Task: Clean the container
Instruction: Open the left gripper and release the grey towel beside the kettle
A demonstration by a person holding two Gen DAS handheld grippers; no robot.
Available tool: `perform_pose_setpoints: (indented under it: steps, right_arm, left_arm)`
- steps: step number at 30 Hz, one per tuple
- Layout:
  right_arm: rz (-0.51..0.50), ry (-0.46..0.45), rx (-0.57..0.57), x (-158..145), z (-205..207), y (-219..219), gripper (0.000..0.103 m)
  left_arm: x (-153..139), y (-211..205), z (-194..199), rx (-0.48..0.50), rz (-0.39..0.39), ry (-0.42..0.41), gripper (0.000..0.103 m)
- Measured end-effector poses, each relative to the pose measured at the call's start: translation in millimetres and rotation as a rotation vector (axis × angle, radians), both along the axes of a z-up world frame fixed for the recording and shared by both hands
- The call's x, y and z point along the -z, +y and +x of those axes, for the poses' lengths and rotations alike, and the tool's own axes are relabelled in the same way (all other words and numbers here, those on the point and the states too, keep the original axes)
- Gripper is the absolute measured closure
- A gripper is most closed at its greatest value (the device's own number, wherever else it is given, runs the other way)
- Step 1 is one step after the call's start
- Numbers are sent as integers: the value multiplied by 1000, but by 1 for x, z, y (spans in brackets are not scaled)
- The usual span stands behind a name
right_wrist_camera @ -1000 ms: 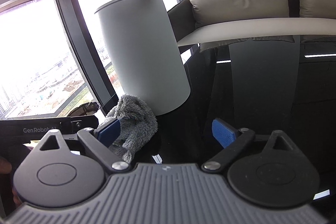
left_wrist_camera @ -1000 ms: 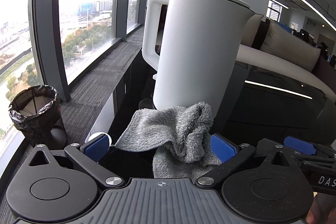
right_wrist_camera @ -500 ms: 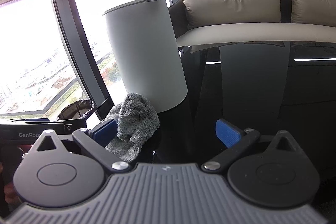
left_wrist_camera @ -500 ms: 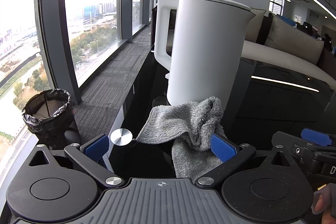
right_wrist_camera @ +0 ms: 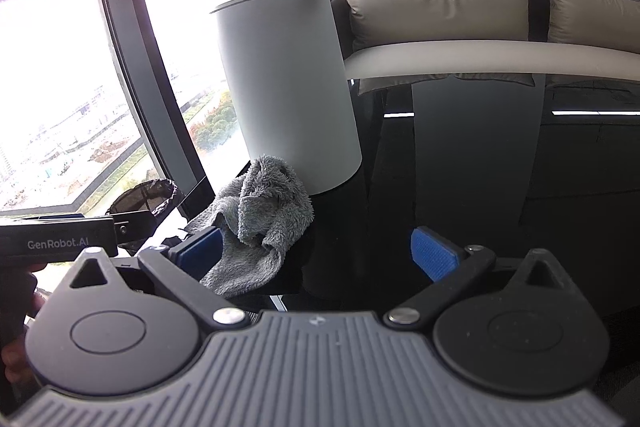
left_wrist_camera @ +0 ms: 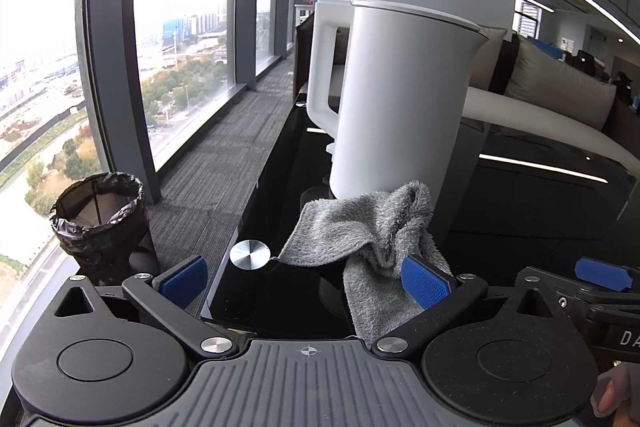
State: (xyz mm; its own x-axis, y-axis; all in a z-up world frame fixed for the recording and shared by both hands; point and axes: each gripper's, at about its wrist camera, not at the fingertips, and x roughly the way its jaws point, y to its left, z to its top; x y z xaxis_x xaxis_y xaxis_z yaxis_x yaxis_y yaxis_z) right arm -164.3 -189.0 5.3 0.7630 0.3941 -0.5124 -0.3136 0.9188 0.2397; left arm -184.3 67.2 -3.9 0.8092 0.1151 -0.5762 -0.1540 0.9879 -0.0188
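Both the left claw (left_wrist_camera: 306, 277) and right claw (right_wrist_camera: 318, 253) gaped unclenched near the grey cloth (left_wrist_camera: 372, 227) beside the white kettle (left_wrist_camera: 404, 99) on the counter (left_wrist_camera: 280, 291).

Left gripper (left_wrist_camera: 304, 281) held low & level, jaws spread wide, blue pads (left_wrist_camera: 424, 281) facing inward. Right gripper (right_wrist_camera: 316, 251) also level, jaws wide apart, just beside the left one, both pointing the same way. Person's fingertips (left_wrist_camera: 612, 397) show at left gripper's edge; rest of hands hidden.
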Motion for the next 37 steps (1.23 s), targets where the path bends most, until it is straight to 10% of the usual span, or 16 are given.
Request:
perform_pose_setpoints:
  steps: [37]
  right_arm:
    - [-42,-13,33,8,-13,9,1]
  left_arm:
    - [0,4,-10,3,5,-29,1]
